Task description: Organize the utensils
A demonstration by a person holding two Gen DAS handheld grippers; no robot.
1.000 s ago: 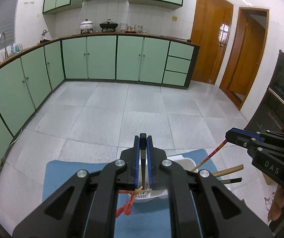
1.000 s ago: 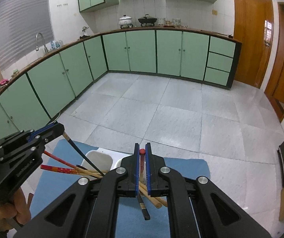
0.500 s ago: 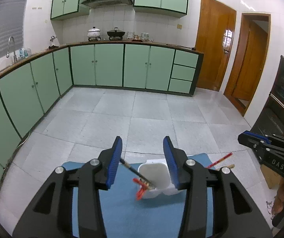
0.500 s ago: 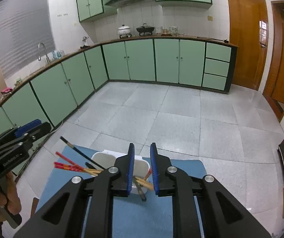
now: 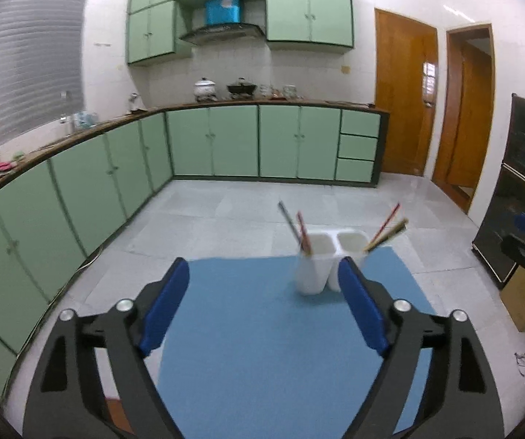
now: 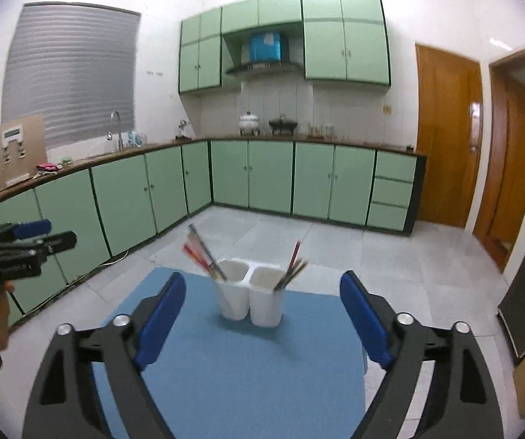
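Now chopsticks point(image 6: 204, 252) stand (leaning) in the white holder point(image 6: 249, 298).

Left tool point(image 5: 264, 305) and right tool point(image 6: 262, 316) both just spread wide, empty, angled slightly downward

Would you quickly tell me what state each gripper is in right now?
Left gripper: open, jaws just opened, nothing between them.
Right gripper: open, jaws just opened, nothing between them.

Chopsticks point(image 5: 301, 232) in holder point(image 5: 321, 267), mat point(image 5: 262, 329)
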